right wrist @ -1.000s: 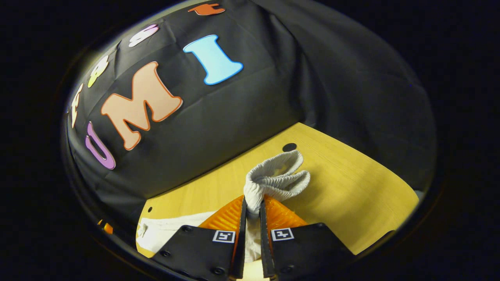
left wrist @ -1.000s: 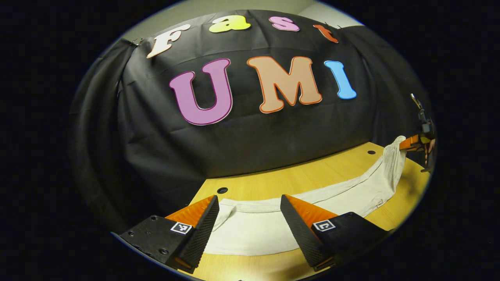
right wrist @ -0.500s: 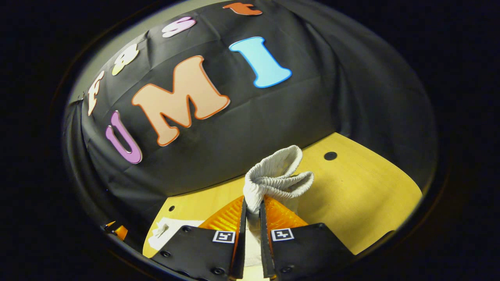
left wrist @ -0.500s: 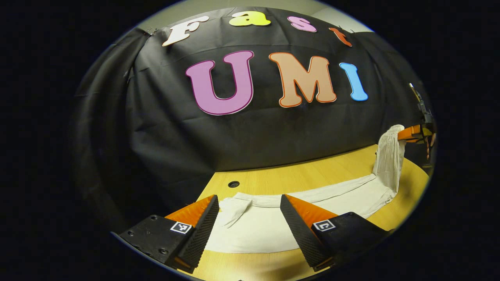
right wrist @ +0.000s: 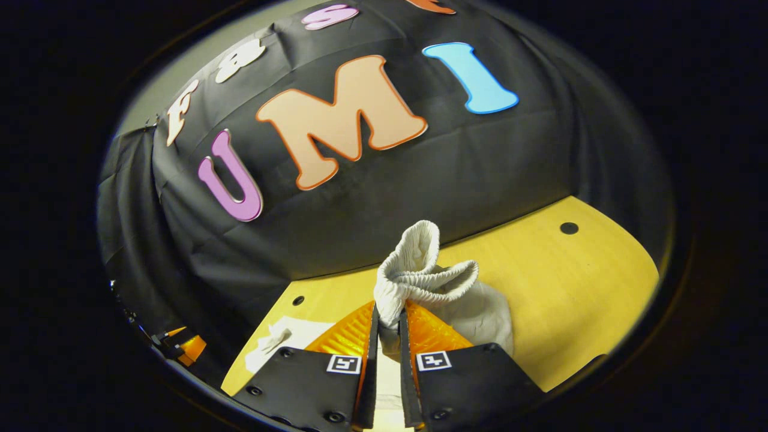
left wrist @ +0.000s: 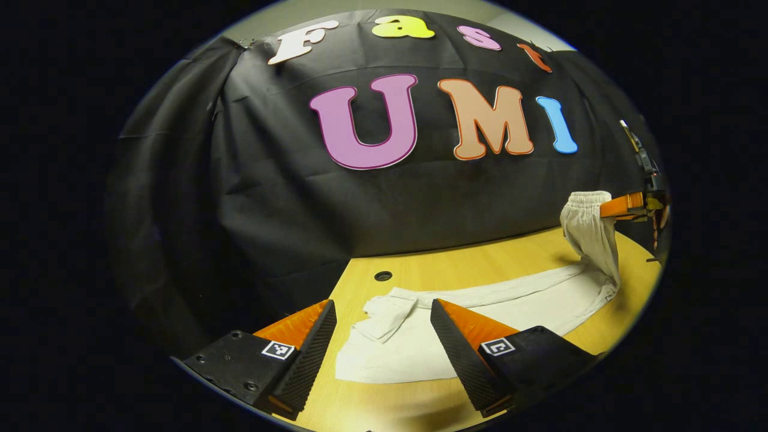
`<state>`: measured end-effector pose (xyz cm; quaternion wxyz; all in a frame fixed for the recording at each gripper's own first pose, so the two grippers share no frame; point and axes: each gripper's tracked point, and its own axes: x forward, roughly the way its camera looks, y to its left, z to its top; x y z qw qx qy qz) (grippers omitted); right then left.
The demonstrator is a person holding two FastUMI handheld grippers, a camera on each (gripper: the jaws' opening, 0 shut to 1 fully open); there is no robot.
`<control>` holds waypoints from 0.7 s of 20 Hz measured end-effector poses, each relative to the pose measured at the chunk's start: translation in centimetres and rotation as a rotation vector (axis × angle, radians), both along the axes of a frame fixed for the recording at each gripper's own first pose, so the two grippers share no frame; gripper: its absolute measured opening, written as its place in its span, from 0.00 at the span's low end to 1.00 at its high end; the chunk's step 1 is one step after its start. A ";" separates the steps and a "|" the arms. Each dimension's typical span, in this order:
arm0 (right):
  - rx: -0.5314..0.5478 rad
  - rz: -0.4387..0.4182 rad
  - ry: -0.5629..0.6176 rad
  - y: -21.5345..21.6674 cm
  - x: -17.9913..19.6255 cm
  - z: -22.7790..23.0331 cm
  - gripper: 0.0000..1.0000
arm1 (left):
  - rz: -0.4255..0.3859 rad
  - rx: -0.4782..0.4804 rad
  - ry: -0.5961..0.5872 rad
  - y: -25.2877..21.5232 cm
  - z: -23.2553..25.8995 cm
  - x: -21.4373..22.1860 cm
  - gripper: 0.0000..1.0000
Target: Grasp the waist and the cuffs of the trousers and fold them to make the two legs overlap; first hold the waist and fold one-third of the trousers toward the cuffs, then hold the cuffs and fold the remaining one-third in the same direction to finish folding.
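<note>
Hidden/cut off: in the right gripper view the trousers [right wrist: 447,300] drop behind the right hand-held gripper [right wrist: 387,315], so the cloth below the bunched waist [right wrist: 420,276] is mostly out of sight; just a small pale scrap shows far off to the left on the desk [right wrist: 576,282]. In the left gripper view the near edge of the trousers [left wrist: 480,312] is partly covered by one finger of the left hand-held gripper [left wrist: 381,336]. The right hand-held gripper [left wrist: 627,206] sits at the far right rim of that view, tiny; hand holding it is too blurred to make out. The left hand-held gripper [right wrist: 180,347] is a small speck at the lower left of the right gripper view, details unreadable.

Count: 1 pair of trousers, 2 hand-held grippers, 1 desk [left wrist: 480,270]. 1 desk hole in the left gripper view, 2 in the right gripper view.

Positions rel. to the trousers: right hand-held gripper is clamped on the waist, both fingers pressed tight w/ the elastic band bulging out past the tips, waist lifted off the desk and cloth hanging down from it. Rest of the trousers lies flat along the desk, cuff end [left wrist: 387,315] rumpled. Left hand-held gripper is just short of that cuff end, fingers wide apart, nothing between them, cloth showing in the gap beyond the tips.
</note>
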<state>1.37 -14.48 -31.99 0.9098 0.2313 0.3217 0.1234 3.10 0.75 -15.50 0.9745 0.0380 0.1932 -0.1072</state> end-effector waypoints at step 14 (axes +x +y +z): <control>-0.349 0.447 0.109 -0.5 -0.3 -1.0 0.22 | 0.042 0.011 0.060 4.9 -4.0 -0.9 0.96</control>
